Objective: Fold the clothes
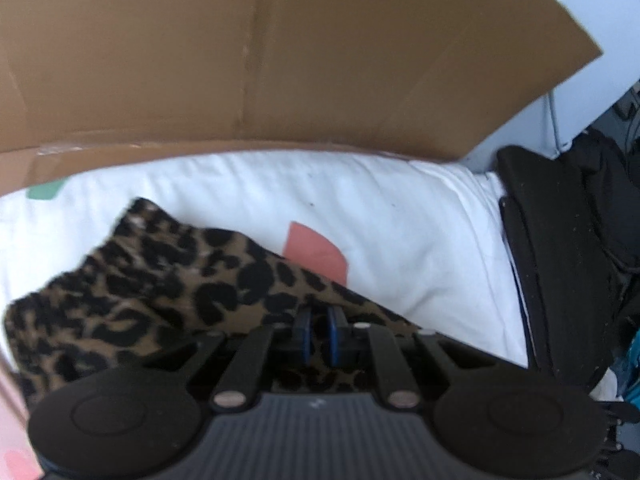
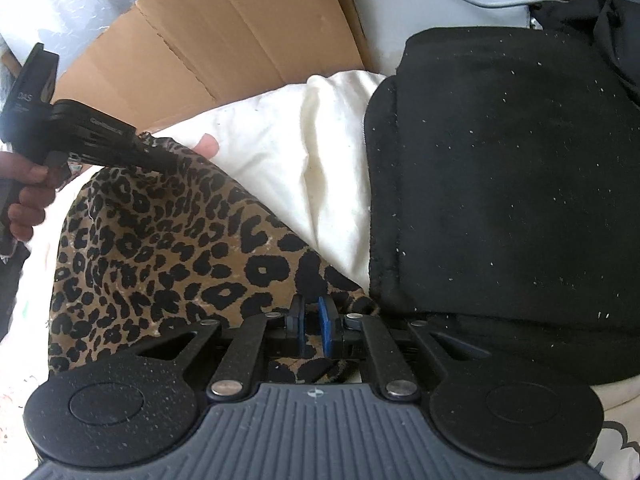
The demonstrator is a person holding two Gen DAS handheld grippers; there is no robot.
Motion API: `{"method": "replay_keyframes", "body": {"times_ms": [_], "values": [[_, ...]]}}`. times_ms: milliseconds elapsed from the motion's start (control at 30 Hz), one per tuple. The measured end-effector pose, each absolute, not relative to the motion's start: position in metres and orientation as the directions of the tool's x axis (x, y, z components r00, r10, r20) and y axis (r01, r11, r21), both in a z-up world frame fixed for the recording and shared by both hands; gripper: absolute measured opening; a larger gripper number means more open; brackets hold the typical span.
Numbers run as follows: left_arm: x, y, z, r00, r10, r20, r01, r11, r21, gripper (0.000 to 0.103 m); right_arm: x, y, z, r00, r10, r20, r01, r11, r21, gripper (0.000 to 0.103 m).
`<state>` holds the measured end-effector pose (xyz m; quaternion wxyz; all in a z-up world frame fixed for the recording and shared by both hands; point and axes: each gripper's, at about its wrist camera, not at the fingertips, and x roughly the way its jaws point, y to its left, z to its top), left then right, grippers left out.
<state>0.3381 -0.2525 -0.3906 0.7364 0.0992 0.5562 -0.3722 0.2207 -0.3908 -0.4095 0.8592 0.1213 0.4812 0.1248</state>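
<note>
On a white bed sheet, both hand-held grippers pinch the leopard-print garment mid-fold, likely needing its held edges carried across together.

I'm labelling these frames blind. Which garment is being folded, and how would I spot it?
Find the white bedding in front of the cardboard. On it, left of a folded black garment, lies the leopard-print cloth, pinched by both grippers. It is the only patterned fabric.

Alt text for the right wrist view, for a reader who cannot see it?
The right gripper pinches a leopard-print garment lying on white bedding, while the left gripper grips its far edge. A black garment lies to the right, cardboard behind.
</note>
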Motion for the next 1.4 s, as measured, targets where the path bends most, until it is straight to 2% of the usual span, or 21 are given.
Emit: {"method": "replay_keyframes", "body": {"times_ms": [133,367,533,800,867,967,1000,1167,1267,1400], "values": [[0.341,-0.262,-0.406,0.114,-0.408,-0.906,0.642,0.726,-0.246,0.007,0.221,-0.393,-0.410,0.503,0.333,-0.797,-0.093,0.938,0.334,0.013],[0.344,-0.261,-0.390,0.138,-0.416,-0.899,0.631,0.736,-0.244,0.007,0.218,-0.396,-0.405,0.509,0.300,-0.807,-0.073,0.949,0.307,0.012],[0.345,-0.230,-0.363,0.160,-0.436,-0.886,0.648,0.723,-0.239,0.008,0.214,-0.394,-0.398,0.521,0.267,-0.811,-0.068,0.960,0.272,0.013],[0.341,-0.180,-0.339,0.167,-0.424,-0.890,0.670,0.711,-0.213,0.008,0.218,-0.385,-0.385,0.546,0.334,-0.768,-0.125,0.939,0.320,0.013],[0.339,-0.173,-0.342,0.170,-0.410,-0.896,0.674,0.712,-0.198,0.009,0.218,-0.378,-0.382,0.536,0.355,-0.766,-0.150,0.933,0.327,0.017],[0.341,-0.169,-0.361,0.165,-0.387,-0.907,0.659,0.728,-0.191,0.009,0.216,-0.370,-0.377,0.524,0.373,-0.766,-0.188,0.927,0.323,0.036],[0.343,-0.168,-0.369,0.165,-0.378,-0.911,0.648,0.738,-0.189,0.009,0.215,-0.368,-0.375,0.521,0.374,-0.767,-0.198,0.927,0.318,0.037],[0.351,-0.165,-0.397,0.170,-0.356,-0.919,0.601,0.777,-0.189,0.005,0.211,-0.360,-0.368,0.507,0.379,-0.774,-0.240,0.925,0.296,0.037],[0.352,-0.166,-0.393,0.169,-0.351,-0.921,0.590,0.785,-0.191,0.005,0.210,-0.358,-0.365,0.506,0.397,-0.766,-0.268,0.916,0.298,0.038],[0.344,-0.157,-0.368,0.189,-0.369,-0.910,0.603,0.775,-0.189,0.015,0.212,-0.356,-0.369,0.514,0.420,-0.747,-0.286,0.906,0.312,0.040]]}}
